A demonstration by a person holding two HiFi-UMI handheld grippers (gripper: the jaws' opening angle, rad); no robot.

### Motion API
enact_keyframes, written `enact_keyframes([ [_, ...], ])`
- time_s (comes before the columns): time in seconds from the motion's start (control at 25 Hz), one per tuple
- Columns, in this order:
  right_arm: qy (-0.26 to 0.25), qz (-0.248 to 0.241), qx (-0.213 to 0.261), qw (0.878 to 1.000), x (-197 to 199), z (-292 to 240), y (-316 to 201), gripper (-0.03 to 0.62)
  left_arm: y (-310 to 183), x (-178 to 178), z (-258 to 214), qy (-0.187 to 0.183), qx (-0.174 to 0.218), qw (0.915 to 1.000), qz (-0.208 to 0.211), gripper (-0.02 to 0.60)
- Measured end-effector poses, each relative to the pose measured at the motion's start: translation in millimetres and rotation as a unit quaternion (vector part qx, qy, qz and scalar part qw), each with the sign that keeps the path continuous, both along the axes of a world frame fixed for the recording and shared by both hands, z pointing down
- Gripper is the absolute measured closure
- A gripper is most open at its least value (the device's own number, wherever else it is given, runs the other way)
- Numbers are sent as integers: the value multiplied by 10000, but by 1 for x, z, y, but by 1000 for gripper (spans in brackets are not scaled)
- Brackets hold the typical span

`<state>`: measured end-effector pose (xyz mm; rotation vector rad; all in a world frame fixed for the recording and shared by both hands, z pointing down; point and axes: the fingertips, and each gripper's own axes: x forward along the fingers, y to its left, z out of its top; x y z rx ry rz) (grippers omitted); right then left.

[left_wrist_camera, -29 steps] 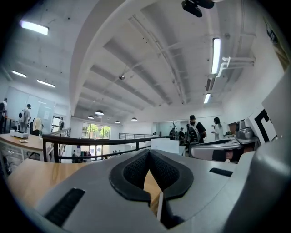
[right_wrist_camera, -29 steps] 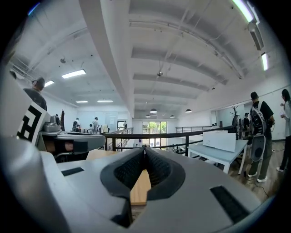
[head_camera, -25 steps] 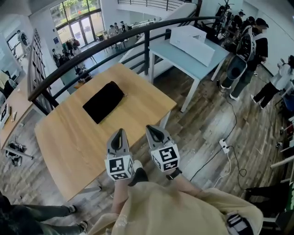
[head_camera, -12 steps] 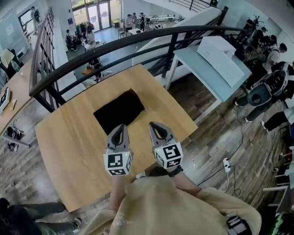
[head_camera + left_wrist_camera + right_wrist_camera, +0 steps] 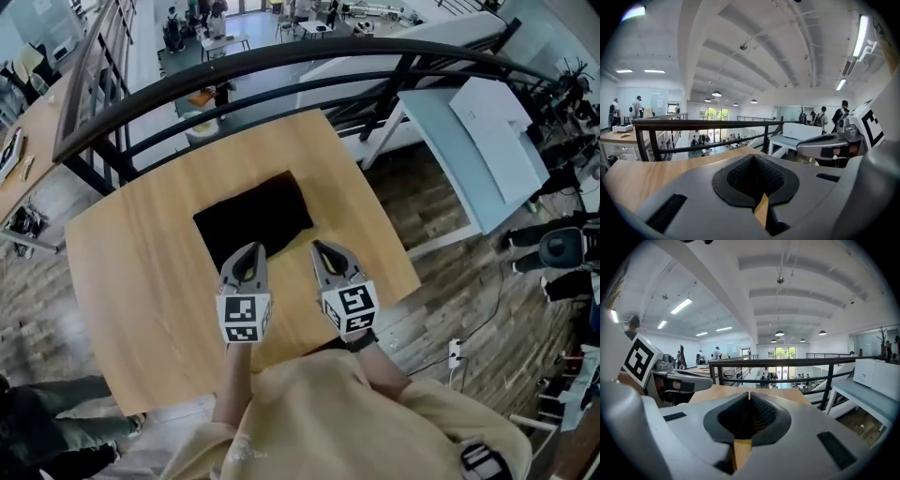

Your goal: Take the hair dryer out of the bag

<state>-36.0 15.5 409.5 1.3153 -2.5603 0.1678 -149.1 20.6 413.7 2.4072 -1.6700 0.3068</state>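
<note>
- Bag (image 5: 253, 217), black, is laid flat on the wooden bench (image 5: 141, 281).
- Left hand-held gripper (image 5: 247, 253) is held clenched and empty at the bag's near edge.
- Right hand-held gripper (image 5: 328, 251) is likewise clenched, empty.

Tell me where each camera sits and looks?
Head view: on the person's head, facing steeply down at wooden table, black bag, left tongs, right tongs, forearms.
Left gripper view: on the left tongs, facing the railing; right tongs beside.
Right gripper view: on the right tongs, facing the railing; left tongs beside.
Shared: railing, table.
</note>
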Motion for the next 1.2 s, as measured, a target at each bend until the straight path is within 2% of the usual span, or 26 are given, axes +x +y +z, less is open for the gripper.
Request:
enact_keyframes([
  [0.4,259,-617,-550,9962,1,69,-92,576,-89,-4,87,-649,-936,9933,-177,564],
  [0.44,254,-677,-581,9957,-1,74,-97,576,-98,-4,96,-759,-1015,9918,-145,547],
  [0.52,258,-787,-623,9946,-2,83,-106,576,-110,-3,118,-984,-1265,9871,-1,469],
  [0.68,304,-1008,-701,9920,0,97,-120,576,-126,3,155,-1351,-1865,9726,316,379],
  [0.8,271,-1036,-750,9914,6,105,-128,576,-131,9,175,-1668,-2165,9603,559,342],
  [0.96,255,-978,-747,9921,18,111,-142,576,-138,14,195,-1889,-2467,9482,664,351],
  [1.08,226,-948,-773,9922,25,115,-147,576,-138,9,206,-2019,-2665,9409,535,430],
  [1.12,213,-933,-795,9922,28,117,-147,576,-136,9,209,-2024,-2717,9394,525,439],
  [1.2,219,-901,-841,9921,35,122,-148,576,-132,12,211,-1924,-2760,9403,517,473],
])
